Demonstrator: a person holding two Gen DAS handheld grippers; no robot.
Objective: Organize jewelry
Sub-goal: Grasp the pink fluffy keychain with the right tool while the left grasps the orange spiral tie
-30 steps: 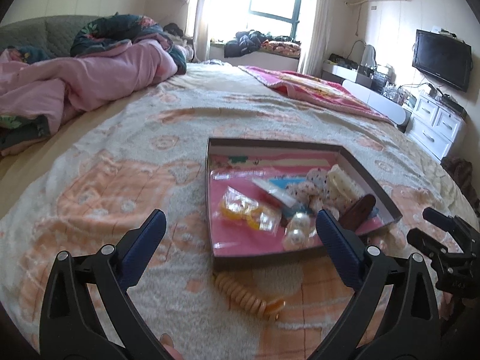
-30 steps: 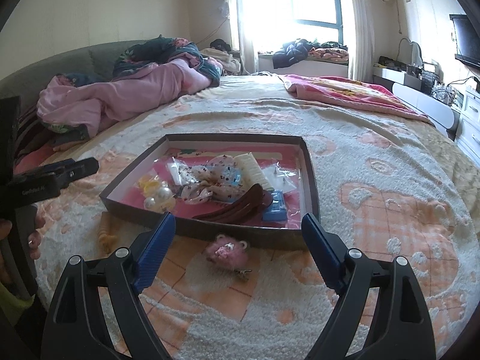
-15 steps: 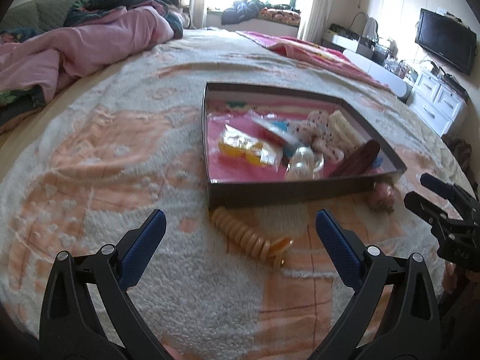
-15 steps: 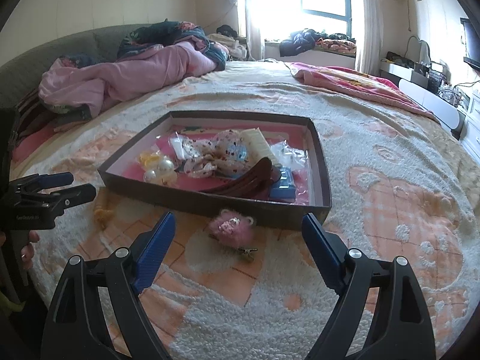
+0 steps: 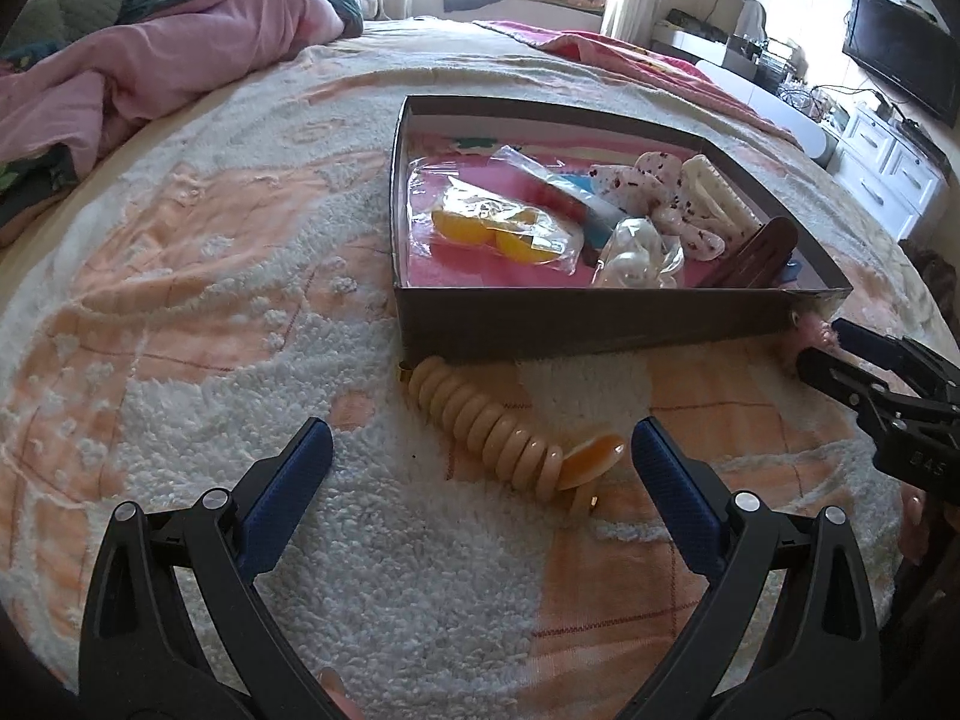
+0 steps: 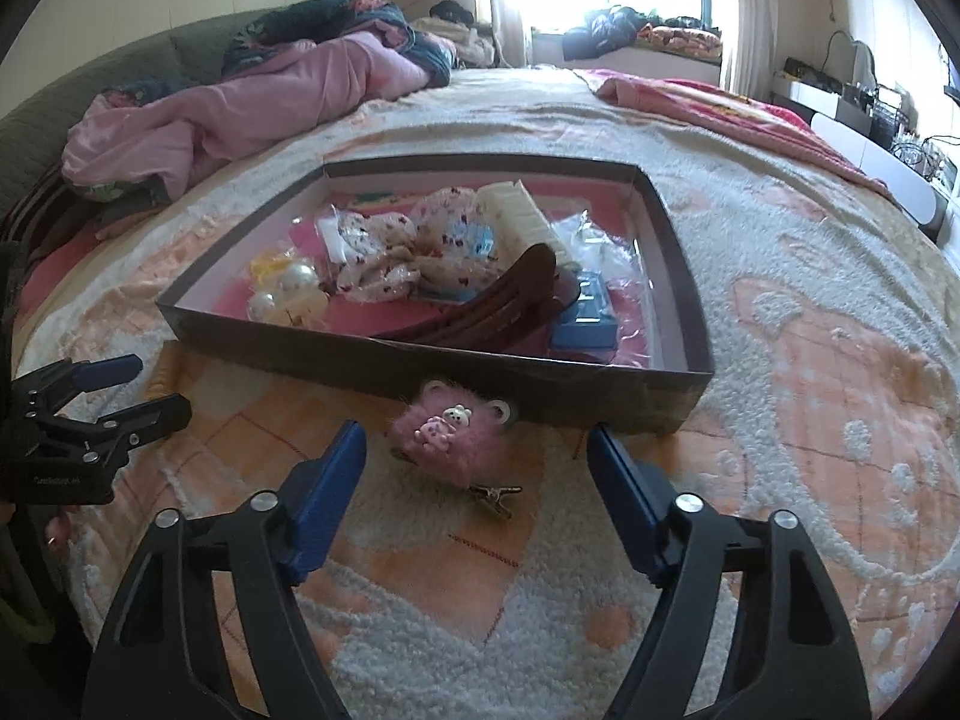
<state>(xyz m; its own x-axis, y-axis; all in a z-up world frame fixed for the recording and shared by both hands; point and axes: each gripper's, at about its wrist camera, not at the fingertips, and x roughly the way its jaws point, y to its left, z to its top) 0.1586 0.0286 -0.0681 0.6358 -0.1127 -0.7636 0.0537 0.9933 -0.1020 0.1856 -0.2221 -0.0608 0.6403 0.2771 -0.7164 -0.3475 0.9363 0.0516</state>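
On the bed's fuzzy peach-and-white blanket [image 5: 180,312] sits a shallow dark box [image 5: 600,324] holding bagged yellow pieces [image 5: 504,234], pearl baubles [image 6: 288,294], a spotted scrunchie [image 6: 396,252], a cream comb [image 6: 522,216] and a brown claw clip [image 6: 486,312]. Near the box's front wall, the left gripper [image 5: 480,456] hangs with jaws wide apart and nothing held, a beige coil hair clip [image 5: 498,432] lying on the blanket just ahead between its blue pads. Further right, the right gripper [image 6: 474,456] has jaws closing around a fuzzy pink bear clip [image 6: 450,432] that rests against the box wall, pads not touching it
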